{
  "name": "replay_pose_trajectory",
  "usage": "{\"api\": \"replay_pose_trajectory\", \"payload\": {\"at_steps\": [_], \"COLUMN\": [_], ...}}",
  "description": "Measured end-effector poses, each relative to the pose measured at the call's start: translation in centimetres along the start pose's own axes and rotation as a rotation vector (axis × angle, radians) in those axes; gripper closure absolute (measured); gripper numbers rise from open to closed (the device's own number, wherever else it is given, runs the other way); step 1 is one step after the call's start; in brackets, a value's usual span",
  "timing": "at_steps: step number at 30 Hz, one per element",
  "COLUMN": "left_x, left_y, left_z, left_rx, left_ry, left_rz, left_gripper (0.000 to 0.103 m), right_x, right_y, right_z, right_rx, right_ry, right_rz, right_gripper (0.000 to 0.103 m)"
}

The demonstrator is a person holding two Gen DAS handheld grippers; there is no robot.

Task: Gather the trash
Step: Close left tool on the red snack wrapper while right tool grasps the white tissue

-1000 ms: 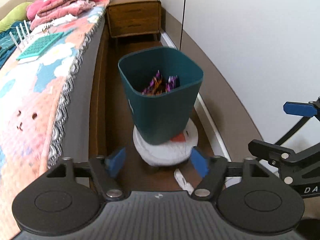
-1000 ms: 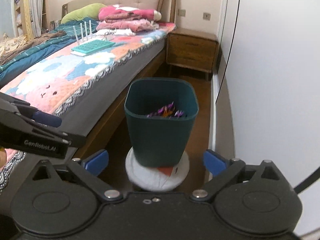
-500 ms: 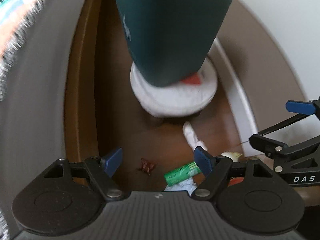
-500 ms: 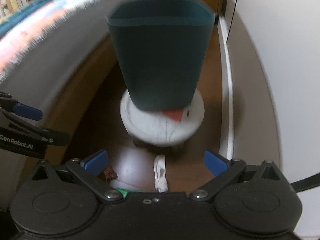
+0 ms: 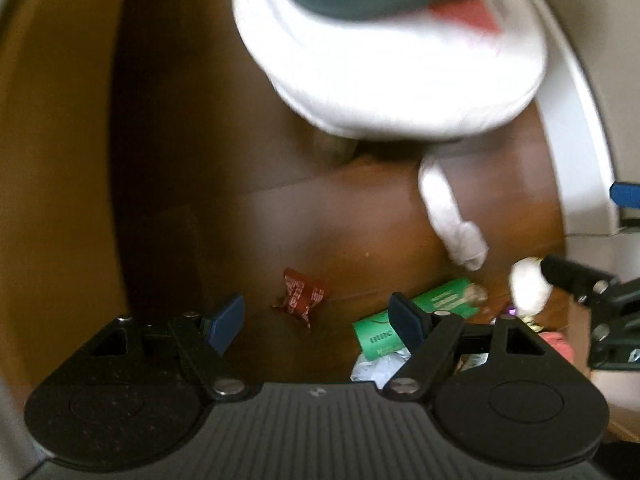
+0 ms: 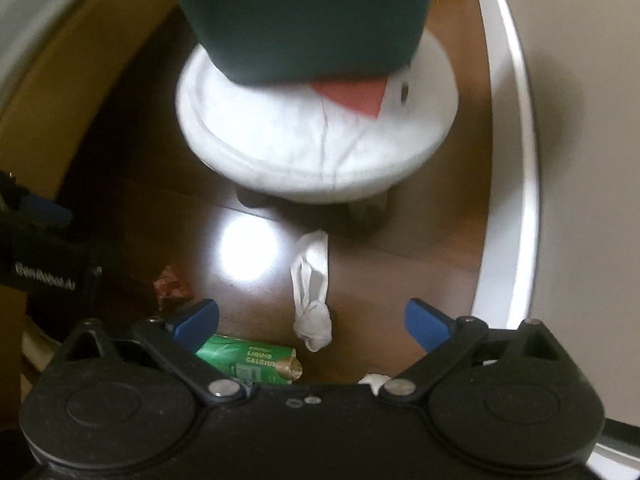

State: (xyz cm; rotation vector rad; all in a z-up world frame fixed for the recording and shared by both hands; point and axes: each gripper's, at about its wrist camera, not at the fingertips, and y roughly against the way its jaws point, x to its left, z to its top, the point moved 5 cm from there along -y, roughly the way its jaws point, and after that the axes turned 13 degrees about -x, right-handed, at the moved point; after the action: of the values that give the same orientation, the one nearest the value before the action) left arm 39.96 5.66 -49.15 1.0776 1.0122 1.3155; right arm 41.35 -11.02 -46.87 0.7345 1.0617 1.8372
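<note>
Round white cushioned stool (image 6: 320, 148) on brown wooden floor (image 6: 420, 264)

Crumpled wrappers (image 5: 301, 295), knotted tissue (image 6: 313, 292) on floor

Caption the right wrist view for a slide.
Open right gripper above floor litter: knotted white bag, green packet, red wrapper.

Floor (image 6: 400, 280): dark polished wood, glossy, showing a bright glare spot. Stool (image 6: 280, 148) on it: white cloth cover, soft, seamed. Bin (image 6: 300, 20) on the stool: matt teal plastic. Before the stool: knotted white cloth strip (image 6: 312, 300), shiny green printed packet (image 6: 248, 360), crinkled glossy red wrapper (image 5: 300, 294).
</note>
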Motion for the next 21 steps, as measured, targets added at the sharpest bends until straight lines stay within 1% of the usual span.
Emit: {"api": "replay_pose_trajectory", "payload": {"at_steps": [2,6,8,10,11,14,16,19,21], "left_x": [-0.2,-0.2,0.1,0.4,0.4,0.4,0.4,0.6,0.9], "left_y": [-2.2,-6.6,-8.3,-9.7,-10.4,-12.3,-13.4,-14.6,-15.2], "left_z": [-0.8,-2.1,-3.3,-4.0,-4.3,-5.4,-6.2,-6.9,-7.3], "left_rx": [0.023,0.065,0.088,0.108,0.115,0.122,0.135,0.149,0.159], "left_ry": [-0.003,-0.013,-0.018,-0.023,-0.029,-0.091,-0.12,-0.122,-0.1], "left_rz": [0.002,0.011,0.012,0.009,0.006,0.01,0.014,0.014,0.008], "left_gripper": [0.024,0.024,0.024,0.024,0.024,0.024,0.024,0.024,0.024], "right_x": [-0.5,-1.1,-1.2,-1.3,-1.2,-1.1,-1.1,-0.9,-0.7], "right_y": [-1.9,-5.5,-6.8,-8.0,-8.7,-10.2,-11.0,-12.2,-12.7], "right_z": [-0.7,-2.2,-3.1,-3.8,-4.1,-5.1,-5.1,-5.5,-5.6], "right_rx": [0.023,0.056,0.07,0.084,0.092,0.109,0.118,0.132,0.133], "right_ry": [-0.012,-0.03,-0.021,-0.014,-0.008,0.014,0.025,0.028,0.024], "right_rz": [0.005,0.019,0.024,0.032,0.038,0.049,0.055,0.058,0.058], "right_gripper": [0.006,0.008,0.012,0.012,0.014,0.016,0.017,0.02,0.022]}}
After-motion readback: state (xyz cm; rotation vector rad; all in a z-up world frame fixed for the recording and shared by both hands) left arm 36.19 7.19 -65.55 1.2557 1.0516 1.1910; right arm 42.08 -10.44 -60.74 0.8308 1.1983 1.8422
